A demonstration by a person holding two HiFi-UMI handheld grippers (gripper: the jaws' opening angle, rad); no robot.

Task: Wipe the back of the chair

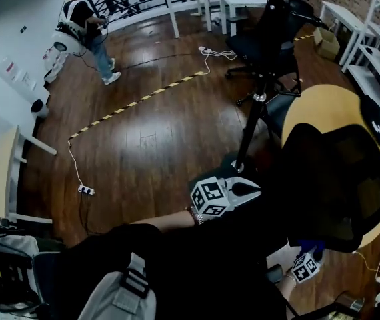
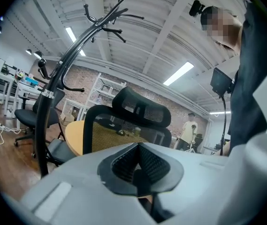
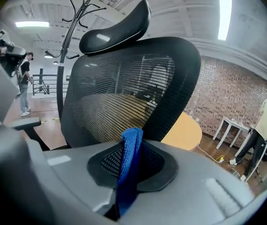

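Black sleeve [image 1: 177, 245] closest in head view, ending at left gripper [image 1: 242, 189] beside coat rack pole [image 1: 250, 122]. Right gripper [image 1: 308, 257] low, under mesh chair back [image 1: 340, 185], with round yellow table [image 1: 323, 102] behind. Left gripper view: jaws pressed together, nothing between, facing mesh chair back [image 2: 119, 137]. Right gripper view: jaws clamped on blue cloth [image 3: 132, 142], near mesh chair back [image 3: 124, 88]; contact unclear.

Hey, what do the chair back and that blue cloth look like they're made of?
Chair back: black woven mesh, likely synthetic, matte; the yellow table shows through its fine grid. Its frame looks like smooth plastic. Blue cloth, pinched in the right tongs: soft, probably microfibre, with a nubby, fuzzy surface.
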